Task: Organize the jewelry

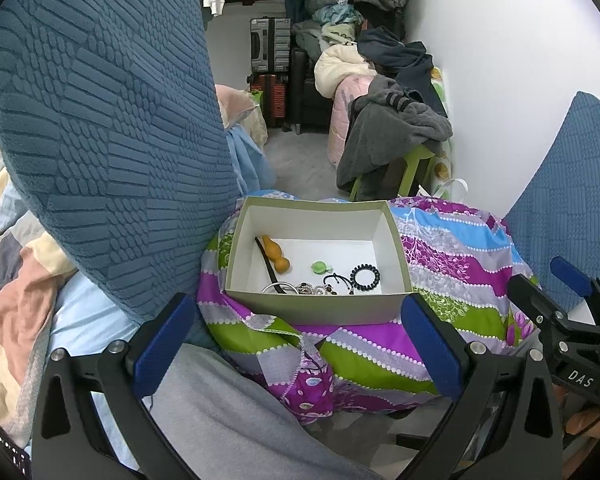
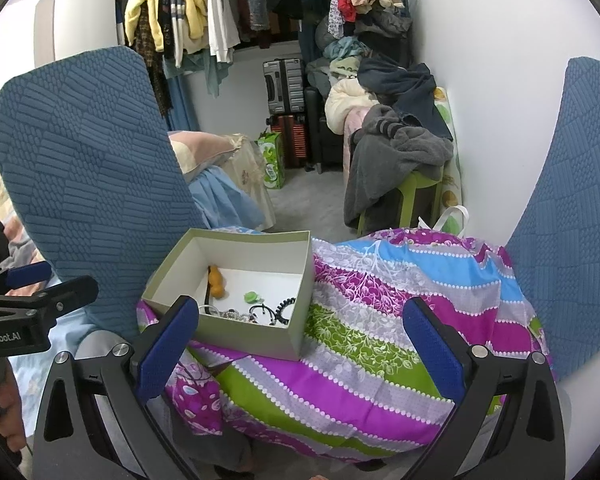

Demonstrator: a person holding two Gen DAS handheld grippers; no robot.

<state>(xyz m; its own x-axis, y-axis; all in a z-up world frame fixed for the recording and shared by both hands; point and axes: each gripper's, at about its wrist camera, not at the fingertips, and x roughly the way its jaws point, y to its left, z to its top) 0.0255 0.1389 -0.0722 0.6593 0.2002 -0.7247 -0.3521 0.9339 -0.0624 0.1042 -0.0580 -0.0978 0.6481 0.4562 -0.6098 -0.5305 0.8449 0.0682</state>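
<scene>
An open grey-green cardboard box (image 1: 320, 304) (image 2: 252, 336) rests on a bright patterned quilt (image 1: 452, 264) (image 2: 372, 320). On its white floor lie an orange gourd-shaped charm (image 1: 276, 255) (image 2: 216, 282), a black hair stick (image 1: 266, 258), a green bead (image 1: 319, 267) (image 2: 251, 297), a black coil hair tie (image 1: 365, 278) (image 2: 284, 307), a silver bangle (image 1: 276, 287) and tangled beaded bracelets (image 1: 312, 289). My left gripper (image 1: 298, 344) stands open just short of the box's near wall, holding nothing. My right gripper (image 2: 300, 346) is open over the quilt, to the right of the box, also holding nothing.
Blue textured seat backs rise at the left (image 1: 100, 140) and at the right (image 2: 572, 208). A person's grey-clad leg (image 1: 228, 420) lies below the quilt. Beyond the box are grey floor, a green stool heaped with clothes (image 2: 400, 160), suitcases (image 2: 284, 80) and a clothes rail.
</scene>
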